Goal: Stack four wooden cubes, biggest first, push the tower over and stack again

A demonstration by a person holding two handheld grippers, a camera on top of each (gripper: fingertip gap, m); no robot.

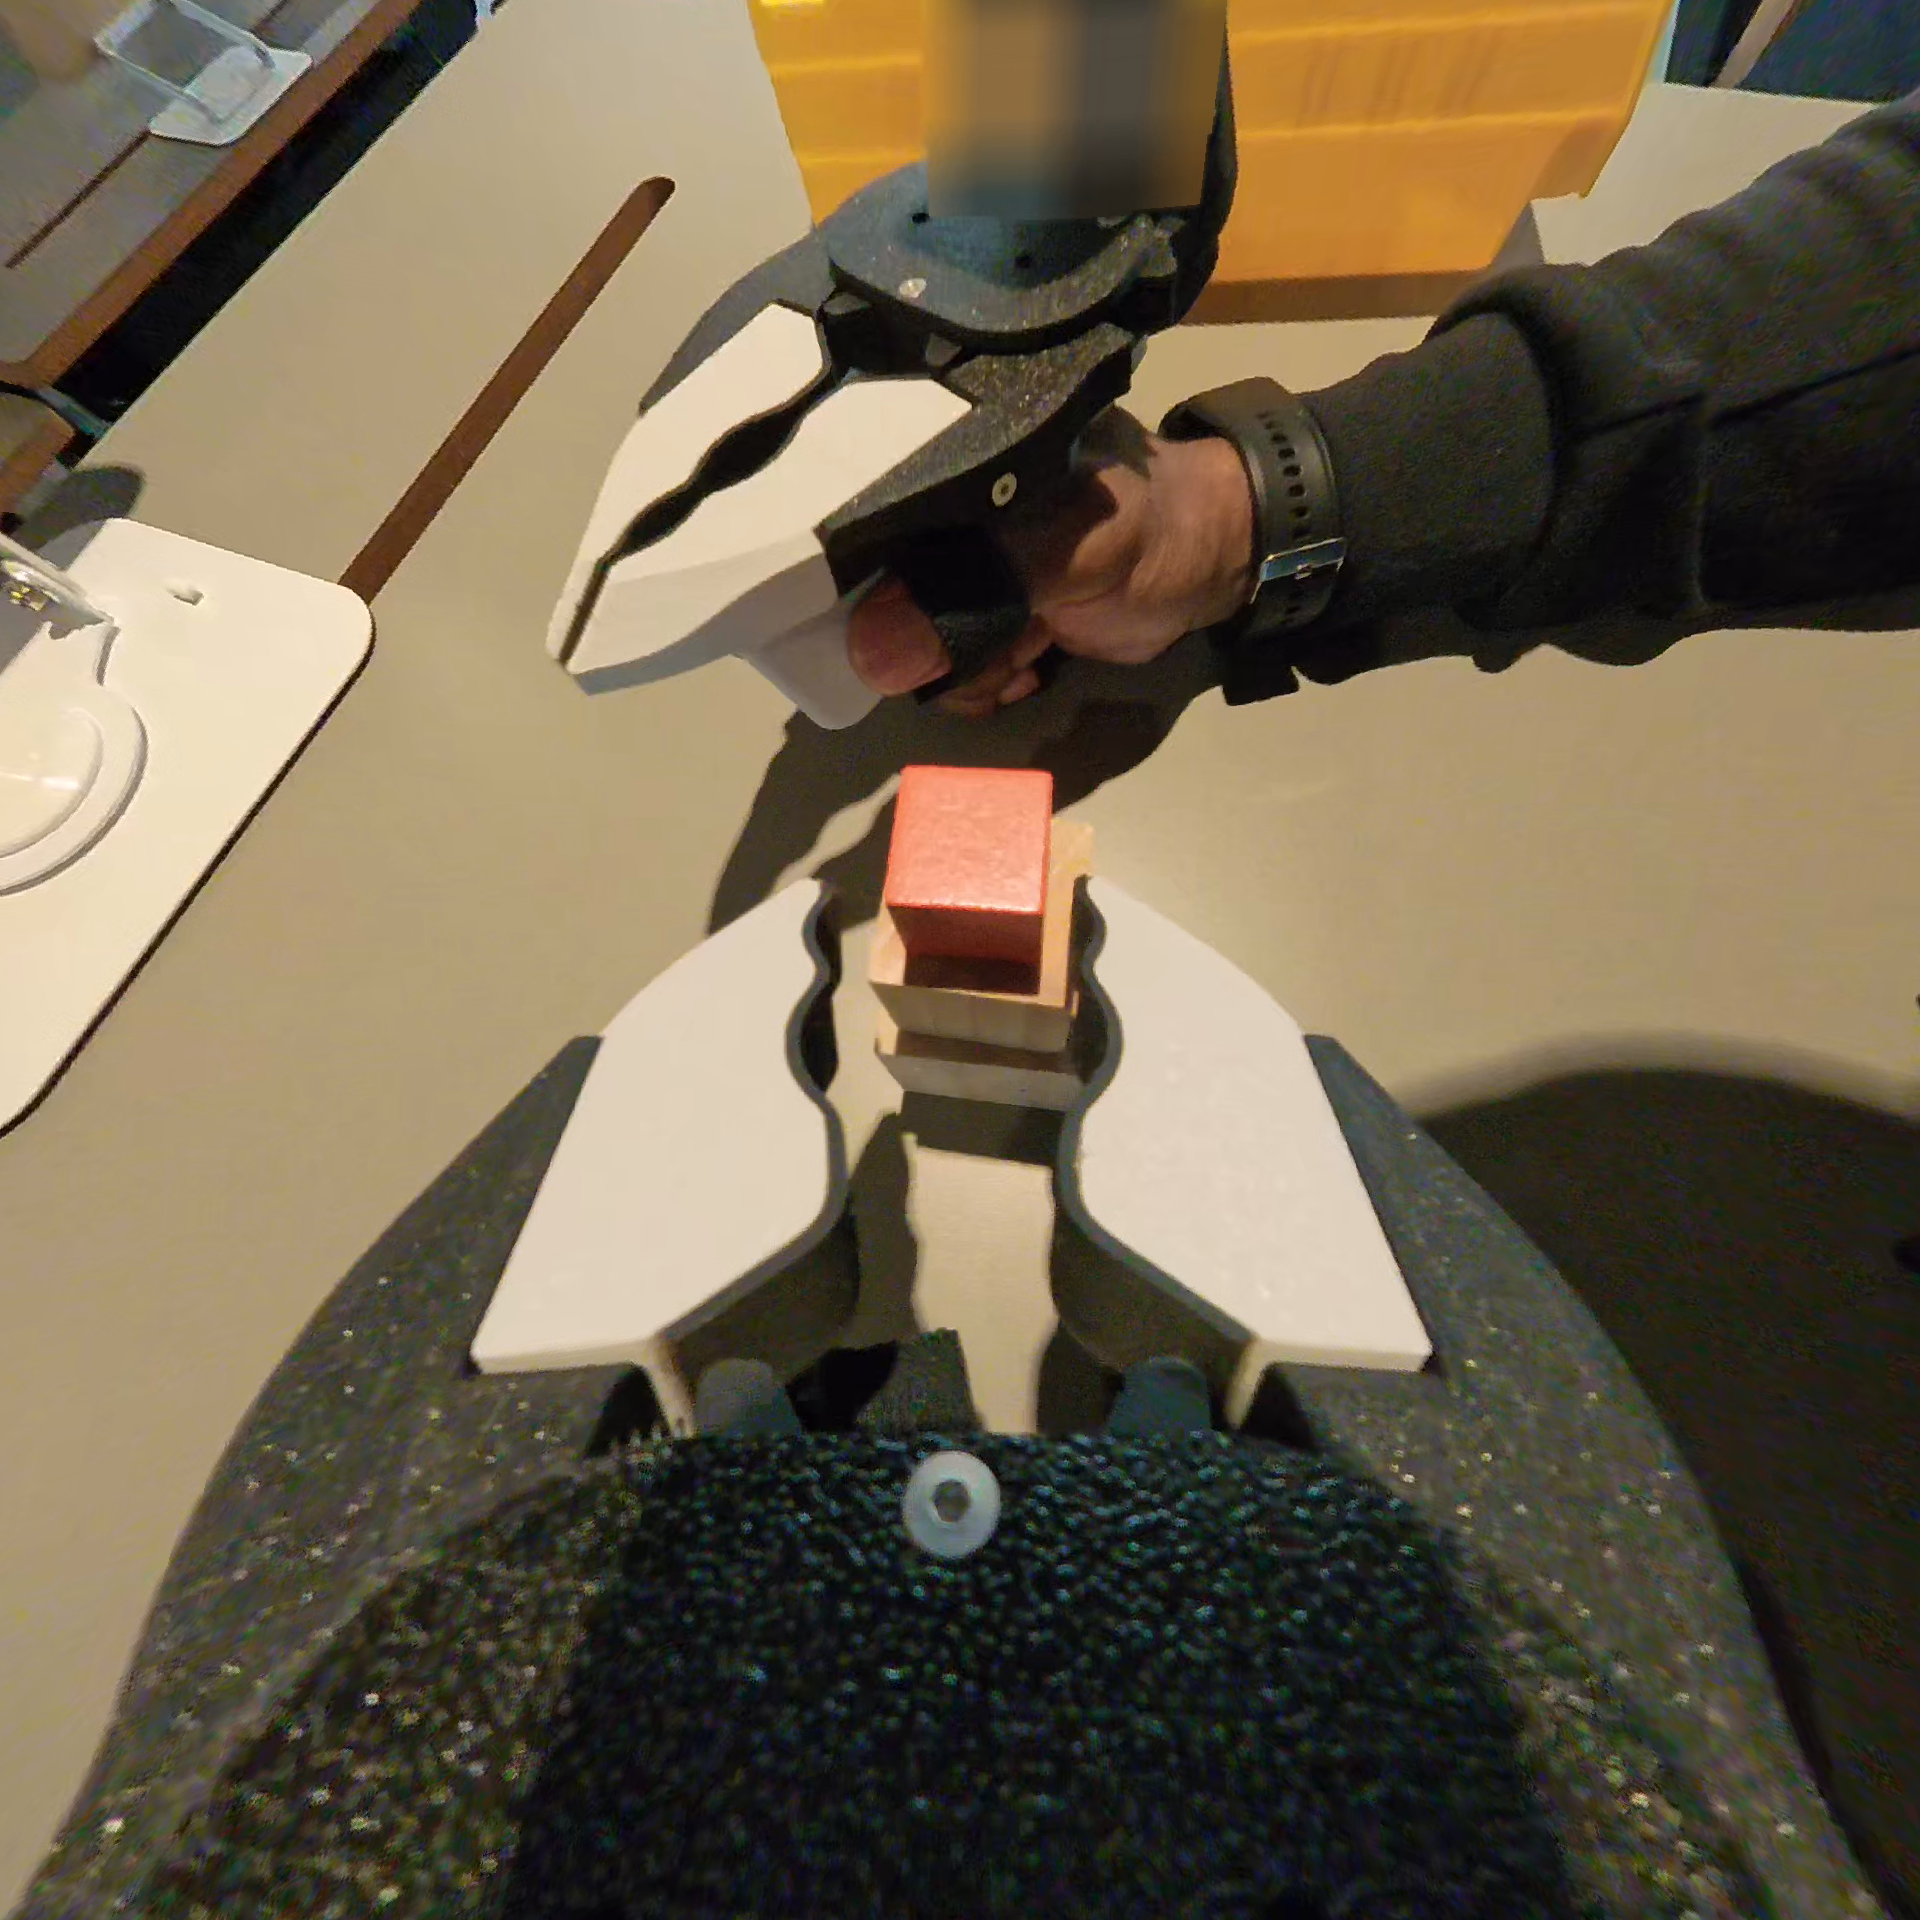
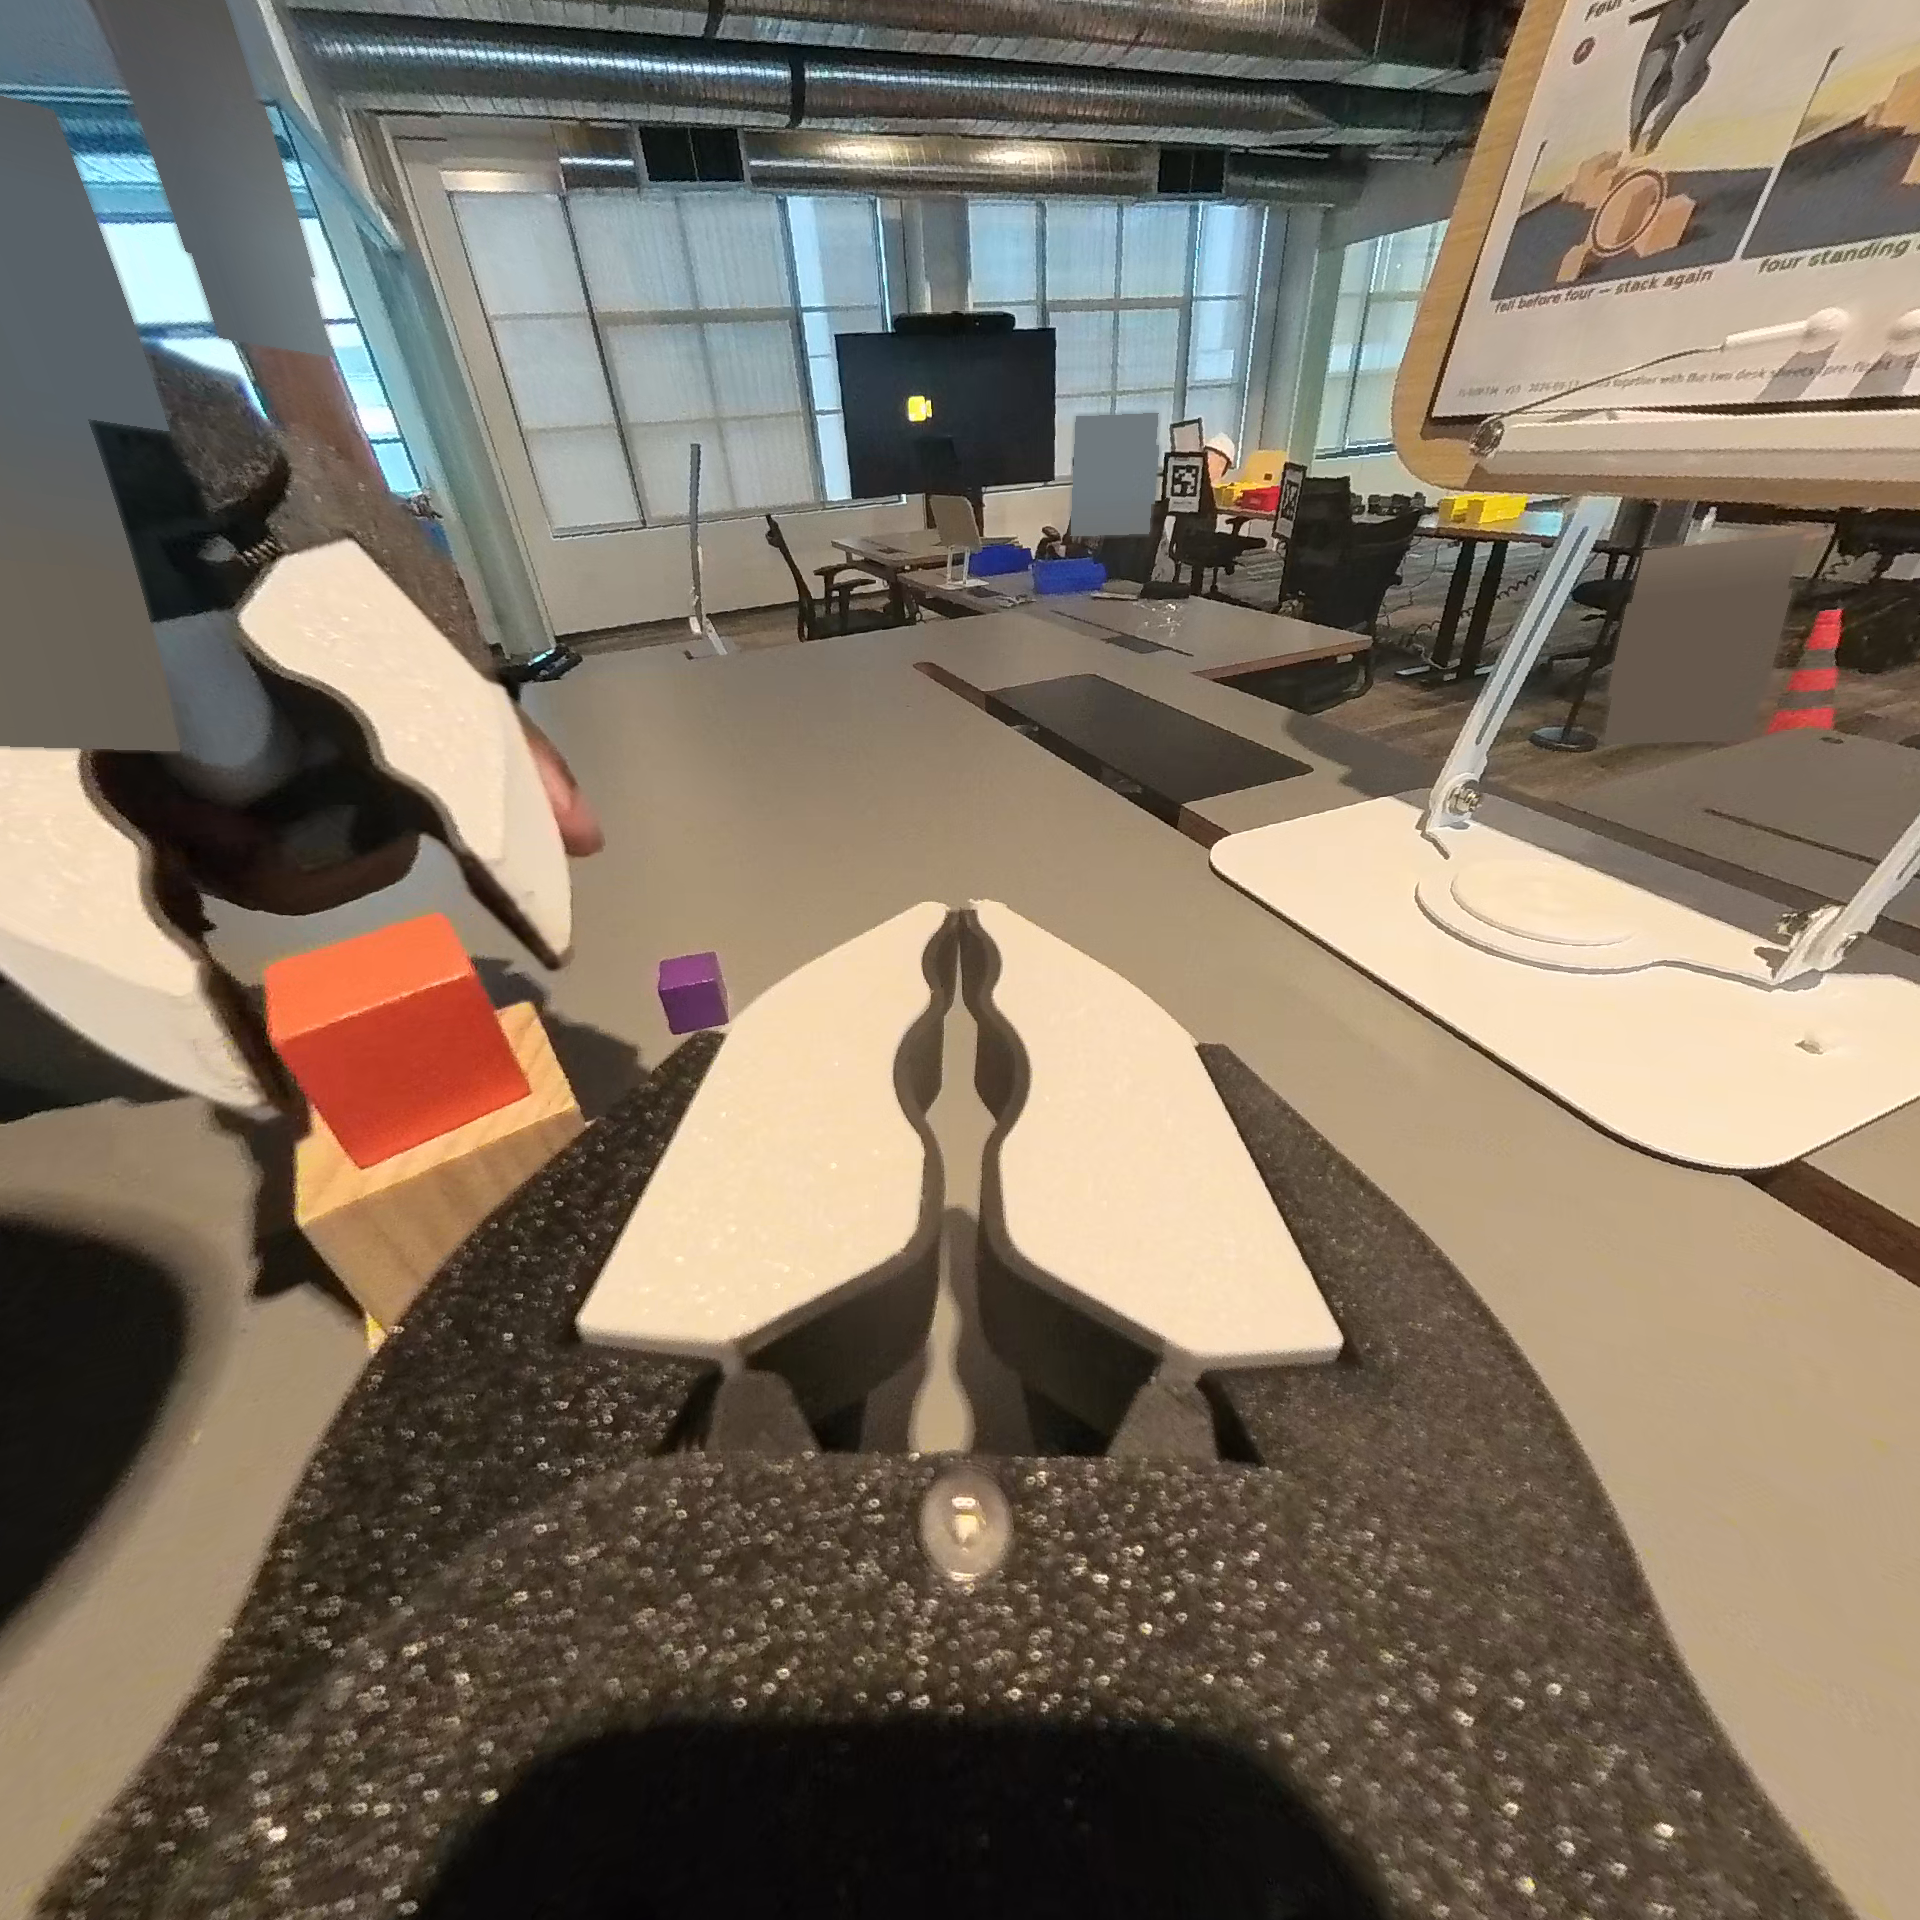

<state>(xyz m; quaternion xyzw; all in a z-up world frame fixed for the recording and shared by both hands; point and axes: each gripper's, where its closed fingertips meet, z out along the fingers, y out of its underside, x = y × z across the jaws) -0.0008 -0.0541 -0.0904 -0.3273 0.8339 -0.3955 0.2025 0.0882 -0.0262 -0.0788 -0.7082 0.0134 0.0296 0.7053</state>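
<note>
A red cube (image 1: 971,862) sits on a larger plain wooden cube (image 1: 971,1013), with a wider block (image 1: 987,1081) under that, mostly hidden. My left gripper (image 1: 956,909) is open, its fingers flanking the stack at the height of the wooden cube with small gaps. In the right wrist view the red cube (image 2: 390,1034) and the wooden cube (image 2: 447,1205) are at the left, under the open left gripper (image 2: 395,1013). A small purple cube (image 2: 691,992) lies alone on the table. My right gripper (image 2: 961,914) is shut and empty; it hangs beyond the stack (image 1: 566,655).
A white stand base (image 2: 1558,997) holding an instruction board (image 2: 1683,208) is at the right; it also shows in the left wrist view (image 1: 177,727). A yellow bin (image 1: 1403,135) stands at the far edge. A dark slot (image 1: 499,405) cuts the grey table.
</note>
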